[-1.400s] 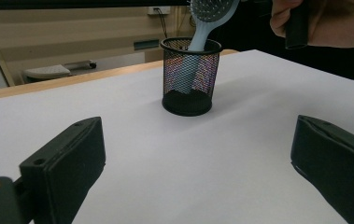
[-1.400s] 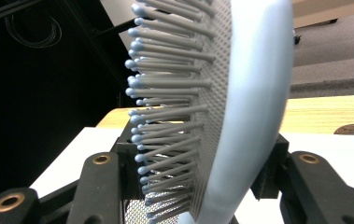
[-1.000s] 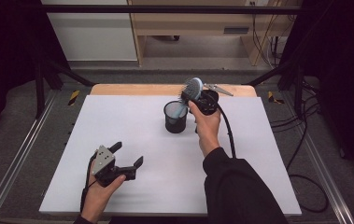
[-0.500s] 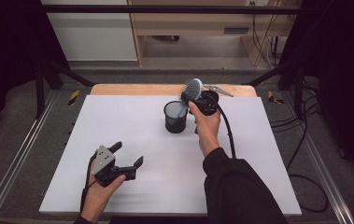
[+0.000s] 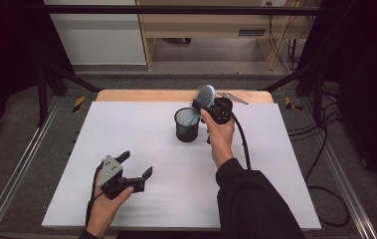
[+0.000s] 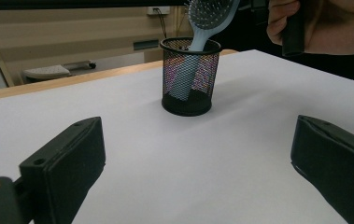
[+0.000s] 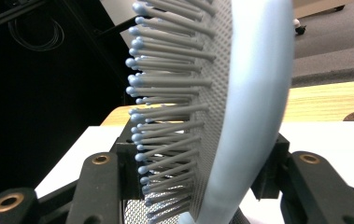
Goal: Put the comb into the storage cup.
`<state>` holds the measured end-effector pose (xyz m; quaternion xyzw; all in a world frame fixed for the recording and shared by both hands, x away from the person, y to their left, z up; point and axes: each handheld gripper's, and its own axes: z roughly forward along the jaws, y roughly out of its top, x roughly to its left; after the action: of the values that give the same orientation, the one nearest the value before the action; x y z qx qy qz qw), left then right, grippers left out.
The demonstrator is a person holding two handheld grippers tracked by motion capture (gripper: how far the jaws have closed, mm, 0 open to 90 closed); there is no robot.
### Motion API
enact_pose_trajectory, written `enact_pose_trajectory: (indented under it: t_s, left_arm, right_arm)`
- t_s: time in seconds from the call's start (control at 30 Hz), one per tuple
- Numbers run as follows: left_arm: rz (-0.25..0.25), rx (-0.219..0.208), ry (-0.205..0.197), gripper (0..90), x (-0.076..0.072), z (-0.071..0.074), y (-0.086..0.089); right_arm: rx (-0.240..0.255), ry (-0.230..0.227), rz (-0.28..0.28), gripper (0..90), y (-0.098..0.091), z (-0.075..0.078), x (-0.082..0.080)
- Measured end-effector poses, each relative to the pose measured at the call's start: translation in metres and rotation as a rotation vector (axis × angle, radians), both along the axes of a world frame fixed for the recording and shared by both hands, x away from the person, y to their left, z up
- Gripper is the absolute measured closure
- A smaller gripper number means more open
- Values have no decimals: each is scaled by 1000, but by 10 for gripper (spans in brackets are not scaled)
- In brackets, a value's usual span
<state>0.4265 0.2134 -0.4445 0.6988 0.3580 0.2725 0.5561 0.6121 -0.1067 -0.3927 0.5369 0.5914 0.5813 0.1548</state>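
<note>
nothing's really moving since a second ago: right gripper (image 5: pixel 207 105) is staying clamped on the hairbrush (image 5: pixel 202 99), handle probably bottoming out in the mesh cup (image 5: pixel 187 125) at table's 12 o'clock, left gripper (image 5: pixel 135 168) idling wide open.

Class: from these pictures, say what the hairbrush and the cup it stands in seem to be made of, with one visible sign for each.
Hairbrush: likely matte pale-blue plastic, with a smooth moulded back and ball-tipped bristles. Cup: probably black metal wire mesh; the handle shows through its wall.
</note>
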Motion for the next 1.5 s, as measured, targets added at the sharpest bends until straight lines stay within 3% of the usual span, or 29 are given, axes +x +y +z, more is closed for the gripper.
enact_pose_trajectory:
  t_s: [1.5]
  left_arm:
    - [-9,11,7,34,0,-1,-1]
  right_arm:
    - [33,24,3,467,-6,-8,-1]
